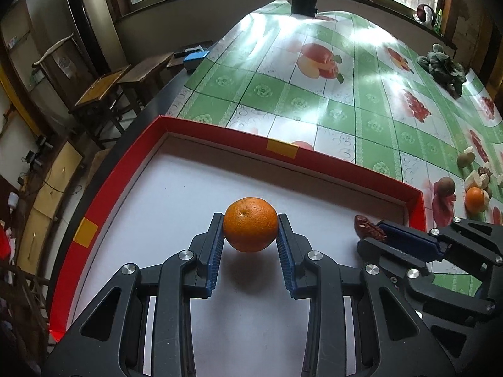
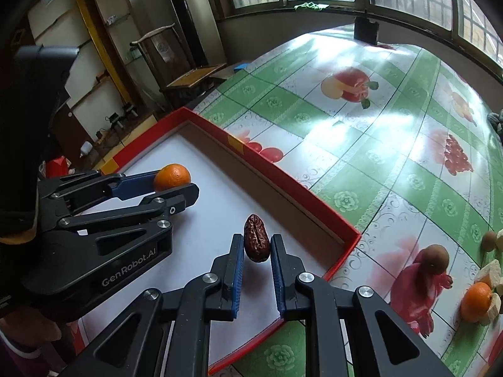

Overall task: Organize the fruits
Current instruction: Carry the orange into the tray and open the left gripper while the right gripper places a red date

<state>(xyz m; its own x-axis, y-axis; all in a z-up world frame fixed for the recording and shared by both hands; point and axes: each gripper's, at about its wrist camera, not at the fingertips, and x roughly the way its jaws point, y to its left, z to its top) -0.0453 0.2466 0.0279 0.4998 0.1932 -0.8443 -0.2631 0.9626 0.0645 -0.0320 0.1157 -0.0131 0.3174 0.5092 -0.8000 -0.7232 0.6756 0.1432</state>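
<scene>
My left gripper [image 1: 250, 231] is shut on an orange mandarin [image 1: 250, 228], held just above the white floor of a red-walled box [image 1: 345, 168]; its shadow falls on the floor below. Seen from the right wrist, the same mandarin [image 2: 172, 177] sits between the left gripper's [image 2: 176, 185] blue pads. My right gripper [image 2: 256, 245] is shut on a dark red wrinkled date [image 2: 256, 242], also over the box [image 2: 314, 207] floor, near its right wall. In the left wrist view the date [image 1: 369, 228] pokes out of the right gripper [image 1: 377, 234] at the right.
Outside the box on the green fruit-print tablecloth [image 1: 314, 94] lie a second mandarin [image 2: 476, 301], brown round fruits [image 2: 435, 259], and pale chunks [image 2: 490, 275]. Leafy greens [image 1: 443, 67] rest far right. A black box [image 1: 303, 3] stands at the far table edge. Wooden stools [image 1: 103, 91] stand to the left.
</scene>
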